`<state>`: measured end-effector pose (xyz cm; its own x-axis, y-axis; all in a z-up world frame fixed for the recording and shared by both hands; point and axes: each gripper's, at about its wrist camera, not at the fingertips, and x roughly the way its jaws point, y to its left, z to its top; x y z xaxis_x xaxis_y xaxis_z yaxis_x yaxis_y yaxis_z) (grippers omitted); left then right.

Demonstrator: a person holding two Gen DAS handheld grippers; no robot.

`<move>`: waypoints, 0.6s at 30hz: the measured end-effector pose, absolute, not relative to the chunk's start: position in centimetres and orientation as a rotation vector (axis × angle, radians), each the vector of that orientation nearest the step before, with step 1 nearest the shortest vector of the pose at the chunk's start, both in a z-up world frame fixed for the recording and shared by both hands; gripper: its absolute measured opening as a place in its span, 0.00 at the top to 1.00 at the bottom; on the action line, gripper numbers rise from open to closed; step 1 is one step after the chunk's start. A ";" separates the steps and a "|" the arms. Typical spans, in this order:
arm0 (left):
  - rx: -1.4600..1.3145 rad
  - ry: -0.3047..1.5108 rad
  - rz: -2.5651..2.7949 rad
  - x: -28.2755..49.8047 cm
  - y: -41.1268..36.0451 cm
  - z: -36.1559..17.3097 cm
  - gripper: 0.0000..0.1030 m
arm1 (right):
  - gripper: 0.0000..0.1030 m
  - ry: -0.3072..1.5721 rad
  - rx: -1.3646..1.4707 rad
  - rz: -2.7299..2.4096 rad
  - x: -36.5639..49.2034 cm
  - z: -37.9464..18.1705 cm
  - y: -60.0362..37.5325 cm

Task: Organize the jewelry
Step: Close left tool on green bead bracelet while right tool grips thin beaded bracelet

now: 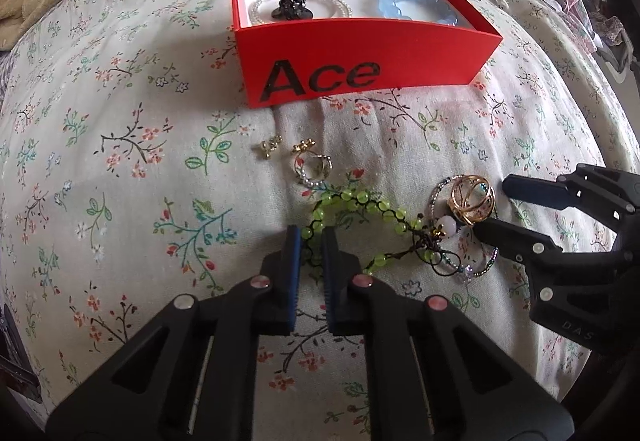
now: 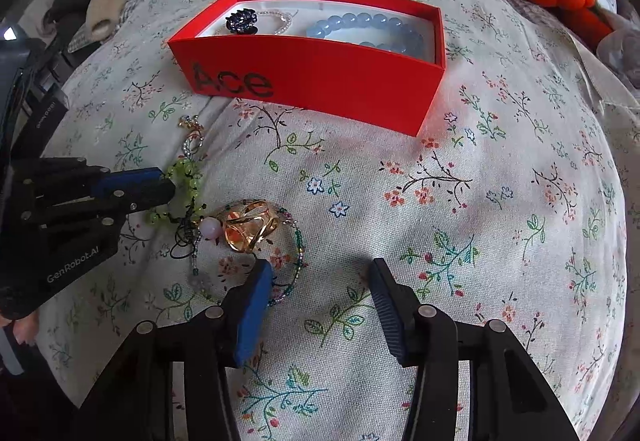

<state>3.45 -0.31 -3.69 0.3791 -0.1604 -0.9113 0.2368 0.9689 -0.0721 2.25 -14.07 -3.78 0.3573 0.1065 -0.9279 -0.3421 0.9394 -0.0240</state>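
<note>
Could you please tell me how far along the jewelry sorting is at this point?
Partly done. The red box already holds a blue bead bracelet, a pearl strand and a black clip. The left gripper straddles the green bead bracelet. The gold ring, small earrings and beaded strands remain on the bedspread.

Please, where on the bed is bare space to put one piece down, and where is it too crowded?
Bare sheet lies right of the gold ring, between the red box and the open right gripper. Another bare patch lies left of the gold earrings. Crowded: around the green bead bracelet, at the left gripper.
</note>
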 end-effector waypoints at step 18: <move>-0.071 1.052 -0.277 2.4 2.0 1.3 0.91 | 0.97 1.004 -0.178 0.387 1.6 2.2 -13.4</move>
